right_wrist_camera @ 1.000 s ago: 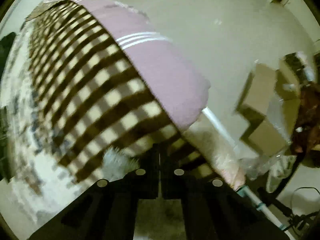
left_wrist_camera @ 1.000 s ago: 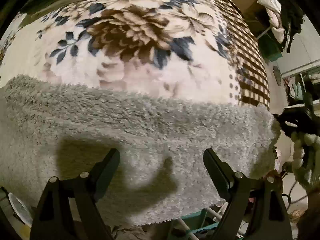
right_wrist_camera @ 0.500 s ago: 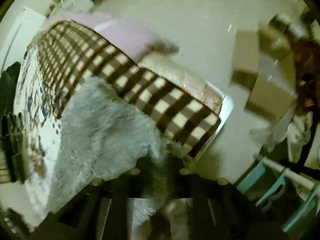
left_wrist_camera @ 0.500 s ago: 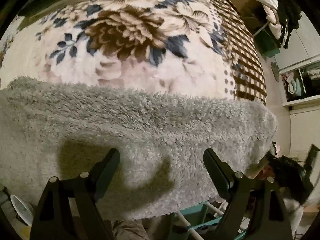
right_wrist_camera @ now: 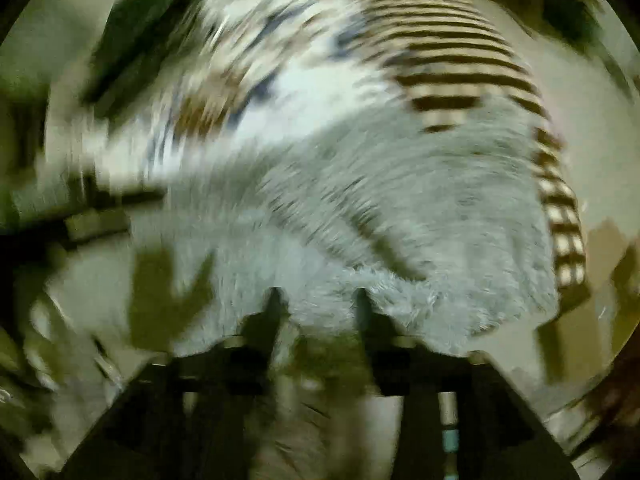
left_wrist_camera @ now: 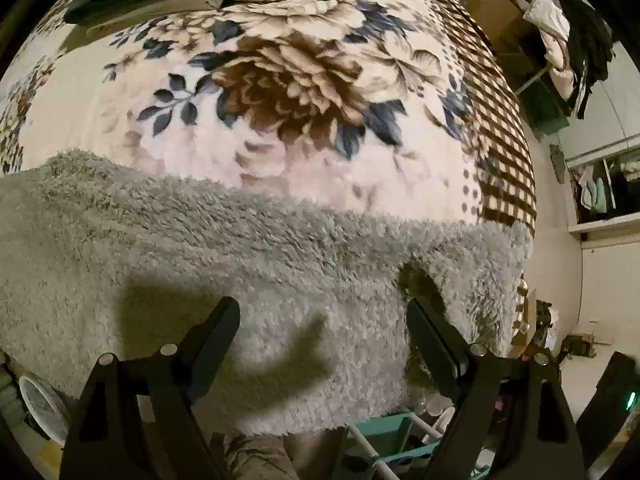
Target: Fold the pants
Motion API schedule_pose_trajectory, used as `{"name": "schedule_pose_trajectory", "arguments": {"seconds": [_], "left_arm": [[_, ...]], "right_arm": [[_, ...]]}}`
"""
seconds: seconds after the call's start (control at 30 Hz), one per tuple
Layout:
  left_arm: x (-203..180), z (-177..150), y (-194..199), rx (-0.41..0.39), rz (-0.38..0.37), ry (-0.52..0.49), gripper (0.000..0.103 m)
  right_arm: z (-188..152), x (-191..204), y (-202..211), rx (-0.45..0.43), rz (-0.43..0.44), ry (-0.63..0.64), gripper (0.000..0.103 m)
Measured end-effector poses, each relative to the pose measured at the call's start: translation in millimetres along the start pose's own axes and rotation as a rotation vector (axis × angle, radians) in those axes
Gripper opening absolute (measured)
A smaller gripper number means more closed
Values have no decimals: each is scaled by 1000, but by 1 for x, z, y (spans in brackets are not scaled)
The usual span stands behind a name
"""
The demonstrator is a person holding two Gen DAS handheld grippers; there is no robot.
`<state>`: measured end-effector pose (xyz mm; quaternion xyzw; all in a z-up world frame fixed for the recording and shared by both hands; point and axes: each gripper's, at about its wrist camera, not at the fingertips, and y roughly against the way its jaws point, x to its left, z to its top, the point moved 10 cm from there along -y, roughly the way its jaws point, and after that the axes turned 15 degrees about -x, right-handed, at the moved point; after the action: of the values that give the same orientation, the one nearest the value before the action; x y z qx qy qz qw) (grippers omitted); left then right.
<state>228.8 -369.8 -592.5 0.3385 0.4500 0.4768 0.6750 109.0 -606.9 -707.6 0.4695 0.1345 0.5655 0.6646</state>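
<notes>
Grey fluffy pants (left_wrist_camera: 240,280) spread across the near edge of a bed, on a floral blanket (left_wrist_camera: 280,80), long axis running left to right in the left wrist view. Right end of the garment reaching the checked border (left_wrist_camera: 504,152) at the bed's corner; left end running out of frame. Left gripper (left_wrist_camera: 322,320) poised above the middle of the cloth, pointing steeply down, fingers (left_wrist_camera: 216,328) wide apart with nothing between them, only their shadow falling on the pile. Right gripper (right_wrist_camera: 316,300) seen through heavy blur, jaws opening, fingers part-way apart; fluffy hem directly ahead of and between the tips, but pads apparently not pressing on it, so probably a release of that end rather than a grip. Hard to say more from a frame this smeared. Relation that matters for the coming move: cloth lying straight below and ahead of both pairs of fingers, long axis crosswise to the left gripper's line, right gripper at the near right end, left one nearer the middle. Likely next a crosswise fold, each gripper needing an edge rather than flat pile; thick pile likely to slip from a shallow pinch.
</notes>
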Motion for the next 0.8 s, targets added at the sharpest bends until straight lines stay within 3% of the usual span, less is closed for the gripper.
{"name": "schedule_pose_trajectory", "arguments": {"seconds": [0.07, 0.1, 0.2, 0.27, 0.33, 0.37, 0.43, 0.47, 0.57, 0.63, 0.7, 0.8], "left_arm": [[0, 0, -2, 0, -1, 10, 85], [0, 0, -4, 2, -3, 17, 85], [-5, -3, -7, 16, -15, 20, 85], [-11, -4, -7, 15, -21, 3, 85], [-15, -5, -9, 17, -25, -9, 85], [-17, -6, -9, 20, -26, -18, 85], [-20, -6, -11, 23, -27, -27, 85], [-21, -7, -12, 24, -26, -31, 85], [-23, -6, -14, 27, -23, -35, 85], [-24, -4, -15, 27, -24, -33, 85], [-25, -3, -16, 26, -24, -32, 85], [-29, -1, -18, 28, -29, -31, 85]], "right_arm": [[16, -55, 15, -72, -72, -209, 54], [18, -95, 19, -90, -158, -340, 54], [-2, -184, 10, -61, -277, -668, 54], [-22, -217, -12, 0, -261, -846, 54], [-28, -225, -30, 31, -239, -889, 54], [-26, -221, -39, 29, -223, -874, 53], [-15, -213, -42, -19, -254, -802, 20], [-3, -206, -36, -72, -301, -728, 13], [28, -164, -16, -204, -292, -535, 12], [37, -125, -8, -217, -249, -361, 12], [38, -68, -13, -182, -162, -108, 12], [7, -9, -21, -59, -77, 235, 12]]}}
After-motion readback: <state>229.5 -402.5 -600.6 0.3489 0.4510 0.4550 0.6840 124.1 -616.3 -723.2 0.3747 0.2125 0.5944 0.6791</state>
